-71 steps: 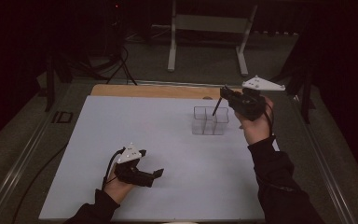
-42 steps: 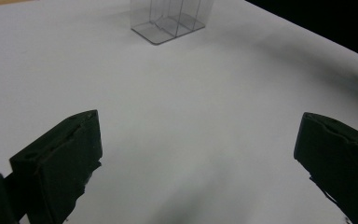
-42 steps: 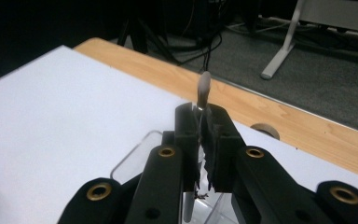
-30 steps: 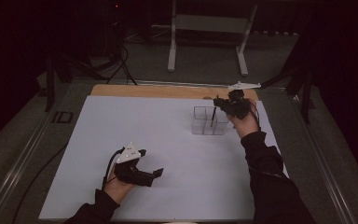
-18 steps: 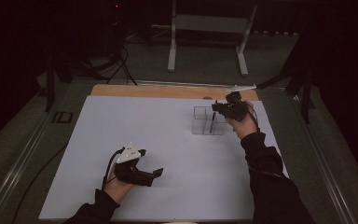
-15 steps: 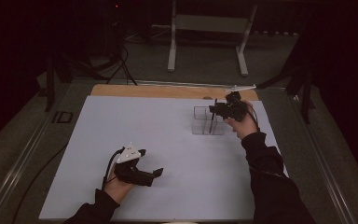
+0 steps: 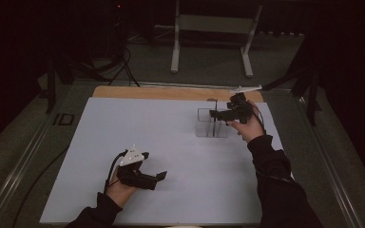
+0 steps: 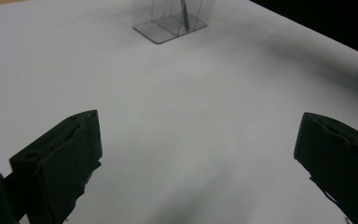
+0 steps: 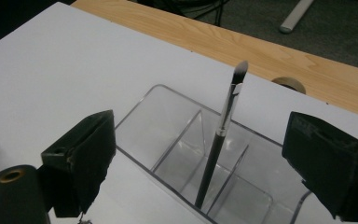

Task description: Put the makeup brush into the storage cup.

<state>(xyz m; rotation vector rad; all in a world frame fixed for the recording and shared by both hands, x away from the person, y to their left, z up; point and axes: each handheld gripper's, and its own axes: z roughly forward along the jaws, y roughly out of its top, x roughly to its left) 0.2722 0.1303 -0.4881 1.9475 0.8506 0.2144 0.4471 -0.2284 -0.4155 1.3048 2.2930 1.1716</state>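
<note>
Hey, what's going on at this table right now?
A person works at a white table with a tool in each hand. The right tool hovers at a clear divided organizer; its jaws have just been opening, and a makeup brush now stands free in a compartment, leaning, bristles up. The left tool sits open near the front of the table with nothing between its jaws.
</note>
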